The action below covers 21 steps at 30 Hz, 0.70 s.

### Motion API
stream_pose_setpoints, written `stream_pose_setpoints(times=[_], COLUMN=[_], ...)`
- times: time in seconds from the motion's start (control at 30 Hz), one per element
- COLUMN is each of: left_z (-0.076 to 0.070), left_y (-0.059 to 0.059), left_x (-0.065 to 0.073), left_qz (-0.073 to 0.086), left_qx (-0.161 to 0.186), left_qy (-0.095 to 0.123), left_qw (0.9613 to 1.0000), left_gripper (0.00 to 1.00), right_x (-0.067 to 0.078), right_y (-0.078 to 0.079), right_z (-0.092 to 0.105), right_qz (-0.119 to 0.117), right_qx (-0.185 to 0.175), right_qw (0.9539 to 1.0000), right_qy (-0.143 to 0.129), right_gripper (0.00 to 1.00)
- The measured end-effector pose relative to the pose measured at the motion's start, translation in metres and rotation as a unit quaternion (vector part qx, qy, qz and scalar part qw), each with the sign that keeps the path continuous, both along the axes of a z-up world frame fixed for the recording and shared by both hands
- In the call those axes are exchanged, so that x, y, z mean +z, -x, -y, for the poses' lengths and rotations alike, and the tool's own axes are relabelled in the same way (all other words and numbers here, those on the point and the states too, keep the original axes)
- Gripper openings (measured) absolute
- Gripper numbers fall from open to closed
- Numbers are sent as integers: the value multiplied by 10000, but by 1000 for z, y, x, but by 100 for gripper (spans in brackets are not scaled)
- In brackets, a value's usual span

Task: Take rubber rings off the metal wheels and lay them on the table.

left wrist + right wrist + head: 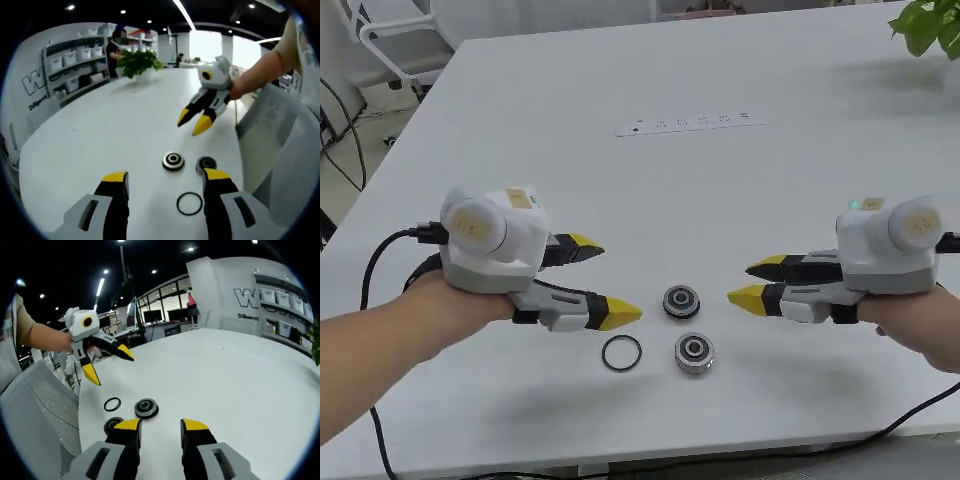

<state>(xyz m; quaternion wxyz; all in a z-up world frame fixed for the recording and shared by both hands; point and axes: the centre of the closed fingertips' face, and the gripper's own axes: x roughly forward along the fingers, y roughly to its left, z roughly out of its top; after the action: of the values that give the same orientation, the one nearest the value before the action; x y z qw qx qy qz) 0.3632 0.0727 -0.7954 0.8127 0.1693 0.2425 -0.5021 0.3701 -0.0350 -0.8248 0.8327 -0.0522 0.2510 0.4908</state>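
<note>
— Step in hand?
— Stripping the second wheel [681,301], lower centre of the head view, dark-rimmed and probably still ringed. Just below it, nearer the bottom edge: a bare, shiny steel wheel [694,352] and, to its left, one loose ring [621,353], thin, black, round, flat on the matte white table [720,190].
— Tongs?
— Left gripper [613,279] spread wide, empty, lower left; right gripper [743,282] parted more narrowly, empty, lower right.
— Advice?
— Pin the hub with one; hook a yellow tip under the soft rubber edge, peel outward, avoid slipping on smooth metal.
</note>
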Motion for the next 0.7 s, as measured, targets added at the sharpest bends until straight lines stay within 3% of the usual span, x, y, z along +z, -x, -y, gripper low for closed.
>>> stream_pose_setpoints(times=[0.27, 0.3, 0.57, 0.7], left_z=[10, 12, 19, 22], left_y=[-2, -1, -1, 0], left_x=[-14, -15, -23, -27], left_qz=[-63, -129, -148, -159], left_qx=[-57, -53, -66, -94], left_qy=[-13, -8, -42, -59], left_qw=[10000, 9999, 9999, 9998], left_gripper=[59, 58, 55, 55], right_x=[-8, -9, -20, -19], right_y=[3, 3, 9, 8], right_z=[-10, -11, -22, -26], right_qz=[7, 13, -20, -57], right_qx=[267, 302, 613, 654], right_qw=[9996, 9995, 9977, 9975], right_qy=[85, 100, 303, 279], right_gripper=[27, 27, 26, 26])
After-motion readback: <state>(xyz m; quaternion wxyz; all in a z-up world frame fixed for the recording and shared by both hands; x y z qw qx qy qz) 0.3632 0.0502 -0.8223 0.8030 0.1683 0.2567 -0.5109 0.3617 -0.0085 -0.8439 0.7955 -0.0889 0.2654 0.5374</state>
